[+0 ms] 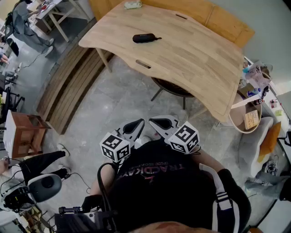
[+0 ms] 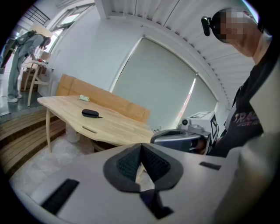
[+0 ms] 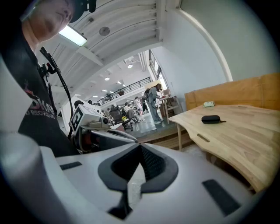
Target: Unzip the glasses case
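The left gripper [image 1: 132, 127] and the right gripper [image 1: 163, 124] are held side by side just in front of the person's dark shirt [image 1: 159, 182], tips close to each other and aimed toward the table. In each gripper view the jaws are pressed together with nothing between the pads; both tools are empty. Each gripper carries its marker cube at the rear, next to the torso. Beyond the tips lies bare grey floor [image 1: 122, 98]. Farther on, a dark round stool [image 1: 173, 88] stands partly under the near edge of the wooden table [image 1: 200, 63]. The table top has a narrow slot [image 1: 142, 64] near its near edge. The glasses case [image 1: 144, 38], black and oval, lies flat on the far left part of the table top, past that slot, closed, with a thin strap trailing to the right. It is well apart from both grippers. A small pale object [image 1: 132, 5] rests at the far edge of the table, beside a wooden panel [image 1: 218, 18] behind it.
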`<act>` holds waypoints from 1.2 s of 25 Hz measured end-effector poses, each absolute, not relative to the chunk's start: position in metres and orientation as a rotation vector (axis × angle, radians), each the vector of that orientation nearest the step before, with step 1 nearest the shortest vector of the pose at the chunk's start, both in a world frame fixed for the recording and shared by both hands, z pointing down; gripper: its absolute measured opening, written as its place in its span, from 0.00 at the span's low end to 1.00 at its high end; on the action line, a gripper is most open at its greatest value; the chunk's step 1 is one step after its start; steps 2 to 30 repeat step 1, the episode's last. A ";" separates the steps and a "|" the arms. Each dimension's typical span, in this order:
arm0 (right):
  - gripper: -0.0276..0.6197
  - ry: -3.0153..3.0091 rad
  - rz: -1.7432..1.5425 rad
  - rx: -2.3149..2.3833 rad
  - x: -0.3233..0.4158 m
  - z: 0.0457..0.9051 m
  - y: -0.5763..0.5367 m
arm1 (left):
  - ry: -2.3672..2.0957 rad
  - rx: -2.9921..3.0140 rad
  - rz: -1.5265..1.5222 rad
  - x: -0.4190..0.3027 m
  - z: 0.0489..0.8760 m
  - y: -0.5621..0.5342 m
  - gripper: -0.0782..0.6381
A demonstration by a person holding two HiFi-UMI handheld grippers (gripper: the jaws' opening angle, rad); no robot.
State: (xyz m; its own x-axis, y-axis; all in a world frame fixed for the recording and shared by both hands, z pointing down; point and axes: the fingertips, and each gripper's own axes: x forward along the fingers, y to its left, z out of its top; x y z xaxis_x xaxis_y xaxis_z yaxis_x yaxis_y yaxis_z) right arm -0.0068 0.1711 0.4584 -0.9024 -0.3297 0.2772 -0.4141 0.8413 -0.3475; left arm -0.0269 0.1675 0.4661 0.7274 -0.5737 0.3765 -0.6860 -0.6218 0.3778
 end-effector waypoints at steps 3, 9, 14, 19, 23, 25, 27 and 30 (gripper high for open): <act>0.06 -2.814 0.598 0.573 -0.007 0.458 0.171 | -0.957 2.426 0.299 -0.027 0.466 0.167 0.13; 0.06 -2.814 0.598 0.573 -0.007 0.458 0.171 | -0.957 2.426 0.299 -0.027 0.466 0.167 0.13; 0.06 -2.814 0.598 0.573 -0.007 0.458 0.171 | -0.957 2.426 0.299 -0.027 0.466 0.167 0.13; 0.06 -2.814 0.598 0.573 -0.007 0.458 0.171 | -0.957 2.426 0.299 -0.027 0.466 0.167 0.13; 0.06 -2.814 0.598 0.573 -0.007 0.458 0.171 | -0.957 2.426 0.299 -0.027 0.466 0.167 0.13; 0.06 -2.814 0.598 0.573 -0.007 0.458 0.171 | -0.957 2.426 0.299 -0.027 0.466 0.167 0.13; 0.06 -2.814 0.598 0.573 -0.007 0.458 0.171 | -0.957 2.426 0.299 -0.027 0.466 0.167 0.13; 0.06 -2.814 0.598 0.573 -0.007 0.458 0.171 | -0.957 2.426 0.299 -0.027 0.466 0.167 0.13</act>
